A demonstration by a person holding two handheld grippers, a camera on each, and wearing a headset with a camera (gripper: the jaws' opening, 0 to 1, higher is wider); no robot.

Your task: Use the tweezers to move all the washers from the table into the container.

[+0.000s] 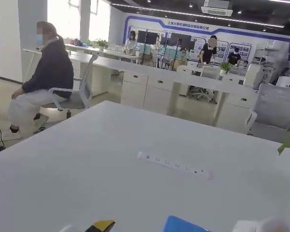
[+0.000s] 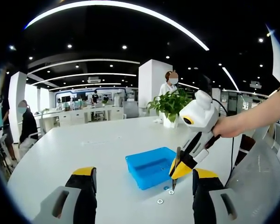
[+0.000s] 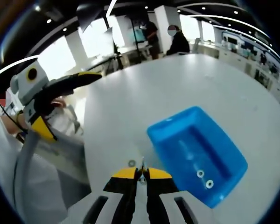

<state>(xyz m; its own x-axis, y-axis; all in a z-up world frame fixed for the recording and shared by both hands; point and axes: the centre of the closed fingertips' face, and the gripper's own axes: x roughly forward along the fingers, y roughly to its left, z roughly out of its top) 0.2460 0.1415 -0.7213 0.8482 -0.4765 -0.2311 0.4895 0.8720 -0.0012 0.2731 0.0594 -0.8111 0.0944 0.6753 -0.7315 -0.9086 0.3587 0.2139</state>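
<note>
White office table (image 1: 87, 164), blue container (image 3: 186, 144), left gripper (image 2: 144, 173) wide, right gripper (image 3: 142, 173) clamping tweezers (image 2: 174, 183).

Open office: white desks (image 1: 150, 72), bright windows (image 1: 67, 19), ceiling light strips (image 2: 177, 26)

The table (image 1: 111, 159) is plain white, with no pattern, and the power strip (image 1: 174, 164) toward its far edge is white too. The container (image 3: 177, 140) is a solid bright blue. The washers (image 3: 200, 173) in it are silvery, and so is the loose washer (image 2: 160, 201) near the table's near edge. The left gripper (image 2: 144, 171) has black jaws capped with yellow, on grey bodies. The right gripper (image 3: 142, 173) has the same yellow and black, and a white body in the left gripper view. The tweezers (image 3: 143, 163) show a pale metal tip. At the table's far edge, the plant (image 2: 170, 105) is green and its pot (image 2: 171, 122) white.
</note>
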